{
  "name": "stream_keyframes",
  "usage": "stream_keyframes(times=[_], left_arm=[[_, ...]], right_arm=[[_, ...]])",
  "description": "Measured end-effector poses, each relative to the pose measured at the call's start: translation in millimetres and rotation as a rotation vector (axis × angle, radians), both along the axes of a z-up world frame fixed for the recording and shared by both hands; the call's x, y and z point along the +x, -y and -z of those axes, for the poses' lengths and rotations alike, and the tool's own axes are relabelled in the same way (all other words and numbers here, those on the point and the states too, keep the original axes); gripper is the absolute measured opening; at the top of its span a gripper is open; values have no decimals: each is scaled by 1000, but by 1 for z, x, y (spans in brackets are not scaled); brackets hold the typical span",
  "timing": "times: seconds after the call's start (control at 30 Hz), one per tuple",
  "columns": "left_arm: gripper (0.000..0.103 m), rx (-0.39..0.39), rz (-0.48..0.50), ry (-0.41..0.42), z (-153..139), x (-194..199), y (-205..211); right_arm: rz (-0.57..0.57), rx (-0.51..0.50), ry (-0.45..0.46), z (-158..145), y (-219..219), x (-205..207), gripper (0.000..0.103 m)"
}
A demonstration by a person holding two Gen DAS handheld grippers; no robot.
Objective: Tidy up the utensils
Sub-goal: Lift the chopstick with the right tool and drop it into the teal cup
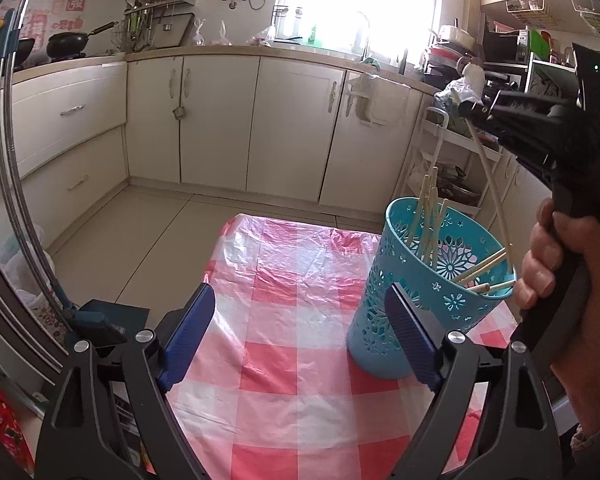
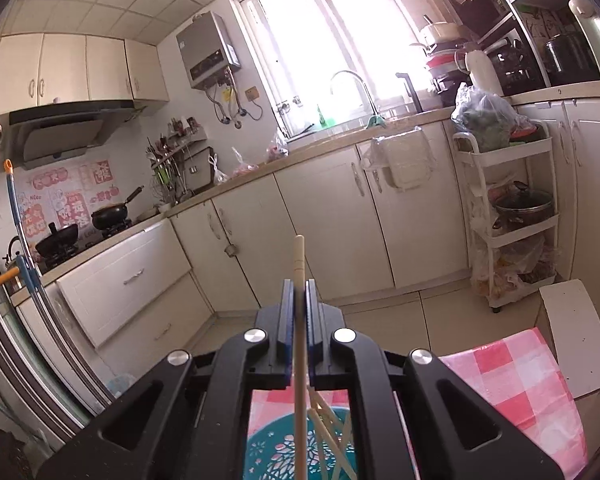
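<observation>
My right gripper point(image 2: 298, 292) clamps one chopstick point(image 2: 299, 256) above the blue holder point(image 1: 428, 292) for dropping in; my left gripper point(image 1: 300, 336) gapes empty beside it.

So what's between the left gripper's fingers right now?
Only bare checked tablecloth lies between the open left gripper's fingers; the blue holder stands beyond the right finger. Left wrist view.

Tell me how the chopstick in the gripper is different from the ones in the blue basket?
The held chopstick is pinched by the right gripper, lifted with only its tip at the blue basket. The other chopsticks rest loose inside, leaning on the wall. All are pale, thin sticks.
</observation>
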State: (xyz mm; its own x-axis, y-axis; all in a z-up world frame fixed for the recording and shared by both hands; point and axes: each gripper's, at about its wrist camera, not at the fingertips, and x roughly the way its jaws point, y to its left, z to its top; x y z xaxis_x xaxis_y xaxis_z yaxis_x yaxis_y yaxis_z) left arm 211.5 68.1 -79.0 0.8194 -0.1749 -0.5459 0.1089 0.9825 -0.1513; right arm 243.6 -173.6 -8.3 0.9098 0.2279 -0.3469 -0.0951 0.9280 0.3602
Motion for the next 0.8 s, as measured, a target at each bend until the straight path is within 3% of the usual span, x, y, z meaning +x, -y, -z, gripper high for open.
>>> stream_keyframes(times=[0.23,0.47,0.67,0.8], left_arm=[[86,26,7,10,-1,-5,5],[86,36,5,4,1,-5,6],[86,40,15,4,-1,-7,7],[92,85,33,22,-8,-18,13]], right_arm=[[-14,-49,-35,19,-1,-13,7],[-22,-33,-35,14,4,-15,7],[-53,-29,-58,11,8,-43,8],[-61,-54,-112,16,11,-79,43]])
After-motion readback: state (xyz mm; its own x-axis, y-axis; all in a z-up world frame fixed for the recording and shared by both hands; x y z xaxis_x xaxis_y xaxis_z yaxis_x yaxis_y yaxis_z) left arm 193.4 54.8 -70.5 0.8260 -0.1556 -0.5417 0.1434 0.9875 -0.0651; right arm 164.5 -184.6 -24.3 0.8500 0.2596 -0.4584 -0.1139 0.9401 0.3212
